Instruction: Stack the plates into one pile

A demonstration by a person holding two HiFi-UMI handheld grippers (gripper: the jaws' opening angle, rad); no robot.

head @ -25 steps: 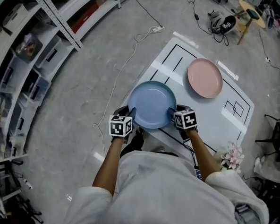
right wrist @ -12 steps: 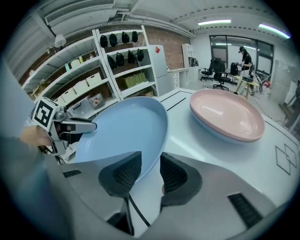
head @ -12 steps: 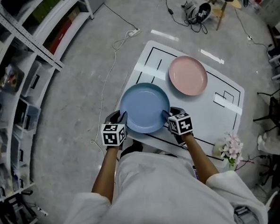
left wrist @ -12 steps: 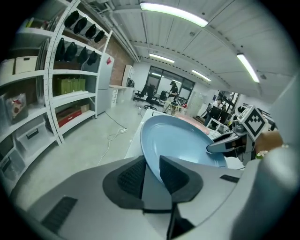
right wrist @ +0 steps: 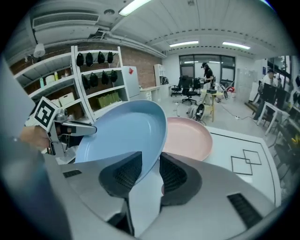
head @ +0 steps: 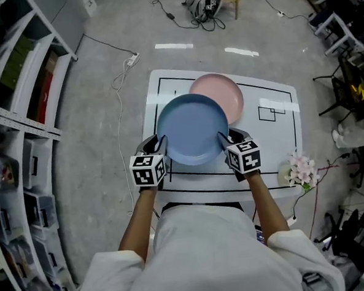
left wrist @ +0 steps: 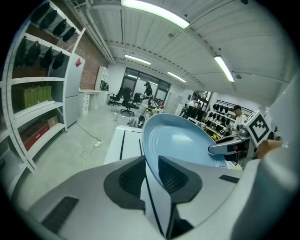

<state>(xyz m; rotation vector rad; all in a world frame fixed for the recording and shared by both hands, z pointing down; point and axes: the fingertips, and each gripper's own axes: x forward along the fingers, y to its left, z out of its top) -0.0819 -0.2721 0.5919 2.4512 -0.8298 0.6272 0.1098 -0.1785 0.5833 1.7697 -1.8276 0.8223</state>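
Plate notes: blue plate (head: 192,129) hollow side up, round, so no long axis. We hold it above table (head: 274,145), its 1 o'clock rim covering part of pink plate (head: 226,91). Left tool (head: 160,143) clamps rim at 8 o'clock, right tool (head: 226,139) at 4 o'clock; both jaws just closed tighter on it. Earlier, plates sat apart, blue nearer us. Table bare at 3 o'clock; flowers (head: 301,169) at near-right corner.

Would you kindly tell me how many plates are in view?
2. The blue plate is held up over the near side of the white table; the pink plate lies on the table beyond, partly hidden behind it.
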